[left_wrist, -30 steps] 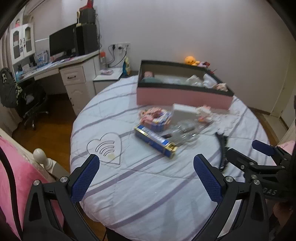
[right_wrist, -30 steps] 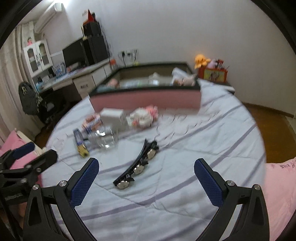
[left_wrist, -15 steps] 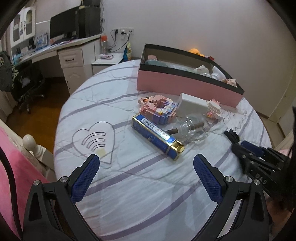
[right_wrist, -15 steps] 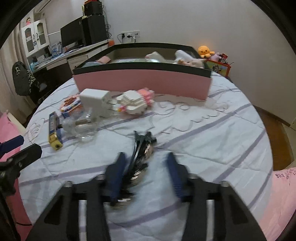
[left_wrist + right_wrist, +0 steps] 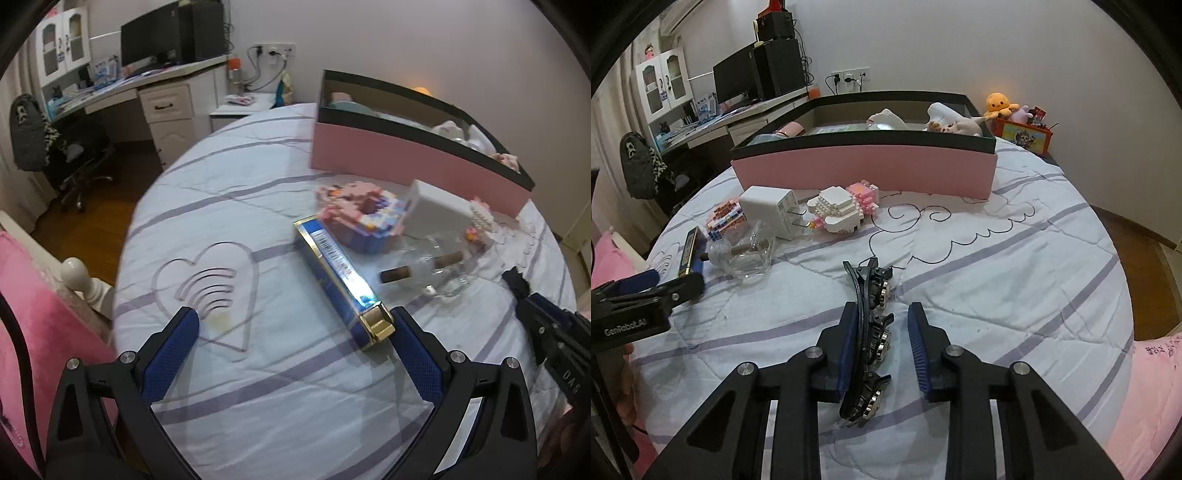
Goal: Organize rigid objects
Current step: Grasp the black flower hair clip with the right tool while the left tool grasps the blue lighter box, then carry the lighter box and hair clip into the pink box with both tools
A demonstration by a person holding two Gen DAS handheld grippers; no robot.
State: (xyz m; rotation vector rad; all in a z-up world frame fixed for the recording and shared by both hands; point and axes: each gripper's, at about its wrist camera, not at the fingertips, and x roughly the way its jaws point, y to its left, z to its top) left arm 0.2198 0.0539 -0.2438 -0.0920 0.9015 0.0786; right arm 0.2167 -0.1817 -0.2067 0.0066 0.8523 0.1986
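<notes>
Your right tongs, wide open a second ago, are closing around the hair clip at lower centre of the right view. The left pad touches the clip's black spine; the right pad is not yet on it, so the clip lies ungripped on the bed. Your left tongs have dropped toward the blue box, wide open and empty, the box's gold end just beside the right finger. The pink bin waits at upper centre.
</notes>
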